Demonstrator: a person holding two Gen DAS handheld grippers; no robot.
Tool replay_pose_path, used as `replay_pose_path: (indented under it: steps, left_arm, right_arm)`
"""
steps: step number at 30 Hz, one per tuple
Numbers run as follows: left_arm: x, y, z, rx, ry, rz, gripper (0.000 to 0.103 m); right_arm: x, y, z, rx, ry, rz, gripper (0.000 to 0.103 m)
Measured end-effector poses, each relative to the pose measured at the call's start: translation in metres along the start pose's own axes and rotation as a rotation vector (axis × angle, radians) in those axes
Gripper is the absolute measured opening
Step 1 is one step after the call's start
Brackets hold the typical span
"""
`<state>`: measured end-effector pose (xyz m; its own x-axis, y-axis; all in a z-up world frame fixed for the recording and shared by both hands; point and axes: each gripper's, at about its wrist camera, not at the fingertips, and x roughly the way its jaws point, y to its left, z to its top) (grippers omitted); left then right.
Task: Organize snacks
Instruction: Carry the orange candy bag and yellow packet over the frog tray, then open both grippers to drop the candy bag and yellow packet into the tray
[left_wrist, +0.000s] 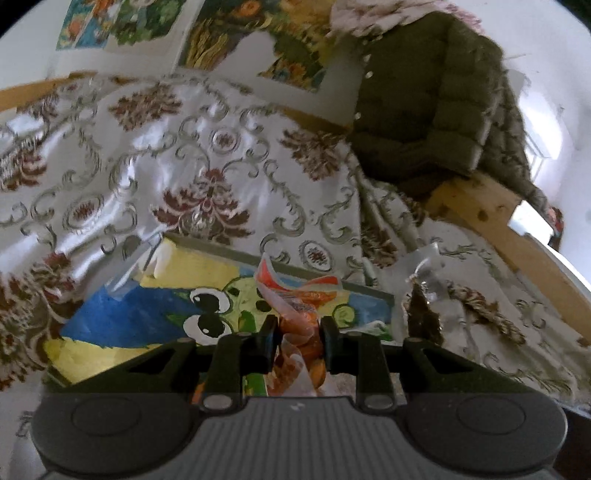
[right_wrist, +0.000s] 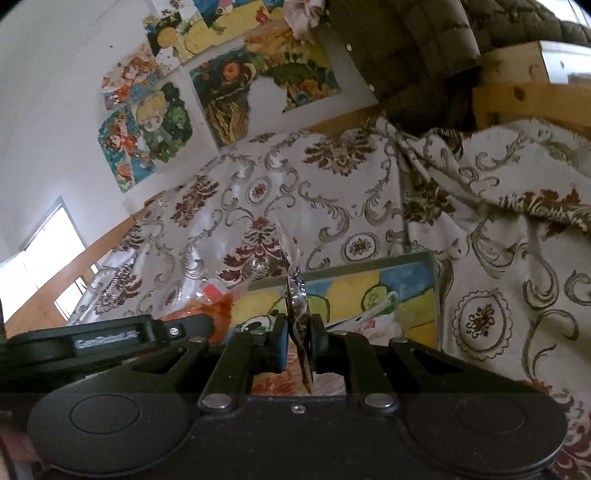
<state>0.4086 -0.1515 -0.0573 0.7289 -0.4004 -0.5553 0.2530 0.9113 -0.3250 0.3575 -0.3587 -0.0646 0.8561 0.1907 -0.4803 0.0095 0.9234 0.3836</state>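
My left gripper (left_wrist: 297, 328) is shut on an orange and clear snack packet (left_wrist: 295, 310), held above a painted board with a cartoon frog (left_wrist: 147, 314). My right gripper (right_wrist: 299, 328) is shut on a clear snack packet with dark contents (right_wrist: 297, 295), held upright above the same painted board (right_wrist: 388, 295). In the left wrist view that clear packet (left_wrist: 424, 295) hangs to the right. In the right wrist view the orange packet (right_wrist: 218, 306) and the left gripper's body (right_wrist: 110, 339) show at the left.
A patterned white and brown cloth (left_wrist: 184, 166) covers the surface behind the board. A dark green padded jacket (left_wrist: 424, 103) hangs over a wooden frame (left_wrist: 480, 206) at the right. Pictures (right_wrist: 155, 122) hang on the wall.
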Motion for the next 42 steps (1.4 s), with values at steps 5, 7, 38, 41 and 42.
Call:
replay_pose_path:
  steps: [5, 7, 38, 41, 42]
  left_arm:
    - [0.024, 0.005, -0.003, -0.022, 0.026, 0.026, 0.027]
    - [0.028, 0.006, -0.004, -0.02, 0.031, 0.034, 0.027]
    - [0.01, 0.013, -0.004, -0.039, 0.054, 0.118, 0.053]
    - [-0.004, 0.01, 0.001, -0.028, 0.032, 0.139, 0.064]
    - [-0.01, 0.01, 0.003, -0.026, 0.024, 0.145, 0.067]
  right_arm:
    - [0.018, -0.005, -0.002, 0.006, 0.02, -0.01, 0.012]
    - [0.025, -0.004, -0.002, -0.002, 0.028, -0.014, 0.012]
    - [0.027, 0.006, -0.006, -0.028, 0.068, -0.079, 0.052]
    - [0.016, 0.008, -0.001, -0.007, 0.048, -0.074, 0.062]
    - [0.011, 0.009, 0.0, 0.002, 0.043, -0.073, 0.07]
